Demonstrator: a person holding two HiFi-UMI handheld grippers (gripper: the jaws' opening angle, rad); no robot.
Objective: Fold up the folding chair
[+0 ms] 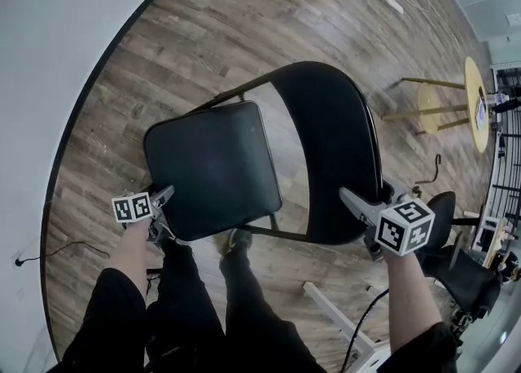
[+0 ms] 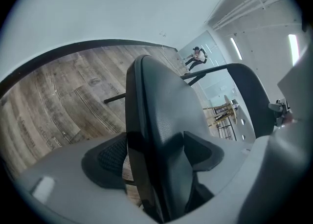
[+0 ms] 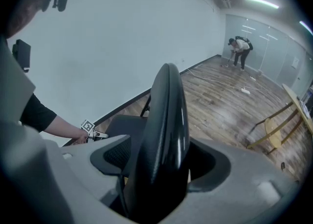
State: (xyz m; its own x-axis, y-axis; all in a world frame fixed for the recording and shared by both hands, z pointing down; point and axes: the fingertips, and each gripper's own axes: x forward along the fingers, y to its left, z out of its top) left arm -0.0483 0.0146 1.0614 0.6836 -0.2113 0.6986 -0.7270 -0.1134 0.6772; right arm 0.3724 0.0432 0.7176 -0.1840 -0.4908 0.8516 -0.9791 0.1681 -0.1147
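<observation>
Saw the folding chair point(image 1: 269, 160) standing unfolded on the wood floor point(image 1: 244, 21), mid-frame in the head view. Placed its black seat point(image 1: 213, 169) toward 9 o'clock and its glossy black backrest point(image 1: 334, 151) toward 3 o'clock. Noted the seat lying flat, not yet tipped up toward the backrest.

Found the left gripper point(image 1: 167, 194) at 8 o'clock of the seat, at the near corner, jaws spread wide and straddling the seat's edge. Checked that gripper's own view: seat edge between the two pads point(image 2: 110, 158), with a sliver of floor showing between the left-hand pad and the seat (so a straddle, no squeeze).

Found the right gripper point(image 1: 348, 196) at 6 o'clock of the backrest, at its near end. Saw its jaws likewise wide apart, set either side of the backrest's rim, with a dark gap on one side; saw no pinch there either.

Spotted the person's dark-clad legs point(image 1: 195, 298) at 6 o'clock of the chair. Picked out a yellow stool point(image 1: 429, 107) at 3 o'clock, well apart from the chair, and a white power strip point(image 1: 395, 5) on the floor at 1 o'clock. Caught another person point(image 3: 239, 52) far off at 1 o'clock in the right gripper view, bent over.
</observation>
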